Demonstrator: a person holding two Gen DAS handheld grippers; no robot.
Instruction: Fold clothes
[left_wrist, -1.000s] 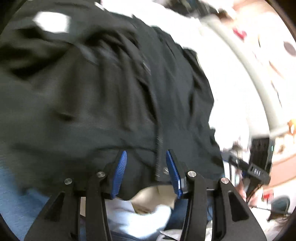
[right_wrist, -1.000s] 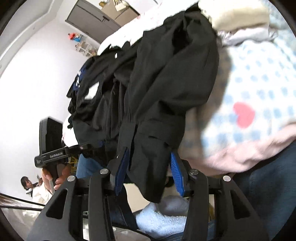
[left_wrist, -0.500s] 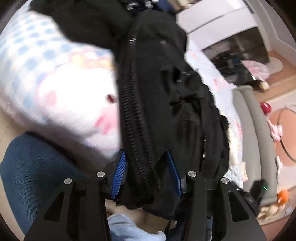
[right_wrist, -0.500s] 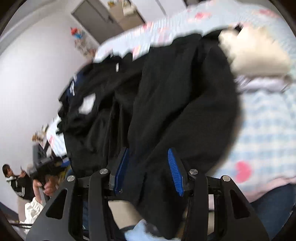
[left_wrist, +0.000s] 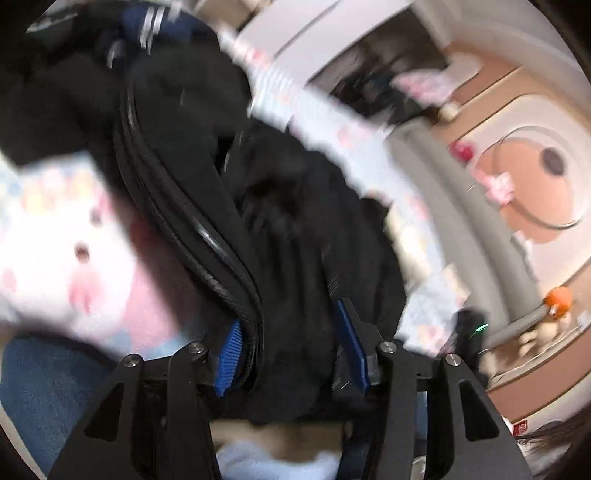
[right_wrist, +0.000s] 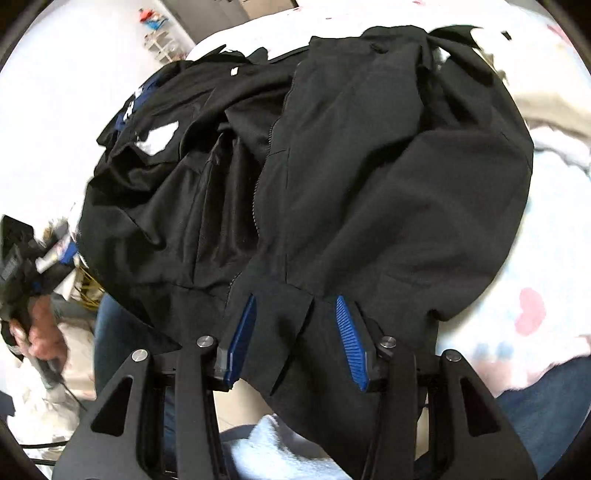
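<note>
Both grippers hold the hem of a black zip-up jacket that lies draped over the bed with its patterned cover: the left gripper has a thick bunch of fabric and the zipper edge between its pads, which have just eased wider, and the right gripper pinches a flap of the hem. Because the left hold has loosened on such a bulky fold, the cloth could slip out and leave the jacket skewed. The 2 grippers hold different thicknesses, so an uneven pull could twist the zipper line and spoil the fold.

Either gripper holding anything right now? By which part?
Both grip the black jacket: the left gripper on its bunched zipper edge, the right gripper on its hem.
</note>
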